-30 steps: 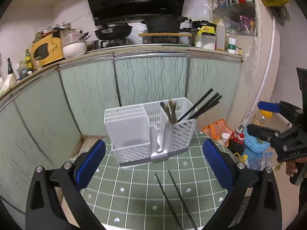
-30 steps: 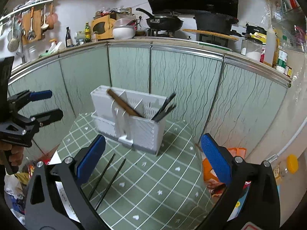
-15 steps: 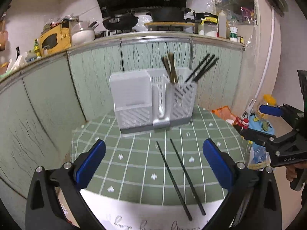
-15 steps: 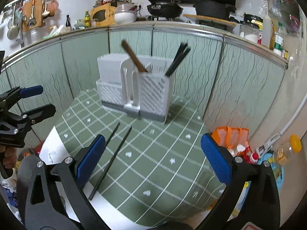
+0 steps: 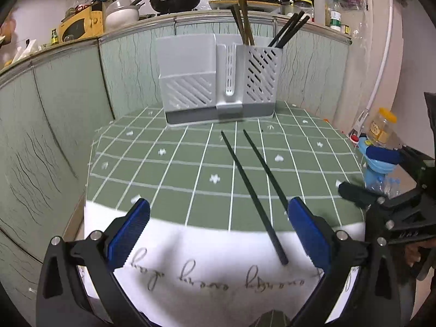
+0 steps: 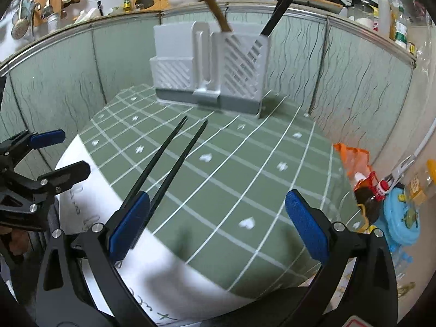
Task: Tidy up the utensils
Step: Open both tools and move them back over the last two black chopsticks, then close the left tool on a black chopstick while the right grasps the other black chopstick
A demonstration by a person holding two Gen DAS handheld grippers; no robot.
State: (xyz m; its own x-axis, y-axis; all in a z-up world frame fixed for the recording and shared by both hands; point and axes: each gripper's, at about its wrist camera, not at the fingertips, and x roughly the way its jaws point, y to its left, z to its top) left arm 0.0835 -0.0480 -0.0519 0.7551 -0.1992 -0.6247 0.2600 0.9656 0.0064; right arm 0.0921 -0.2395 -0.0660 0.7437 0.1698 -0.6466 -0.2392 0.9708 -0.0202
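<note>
Two thin black chopsticks lie nearly parallel on a desk covered with a green grid-patterned cloth, straight ahead of both hand-held grippers. The left hand-held gripper and right hand-held gripper hover with blue ribbed pads spread wide, holding nothing. Beyond the sticks stands a white slotted plastic utensil holder, already holding brown and black chopsticks. Judging the next step: slender, smooth sticks roll easily, so close low across their middle, pinching both together.

Green veined cabinet panels under a cluttered kitchen counter.
</note>
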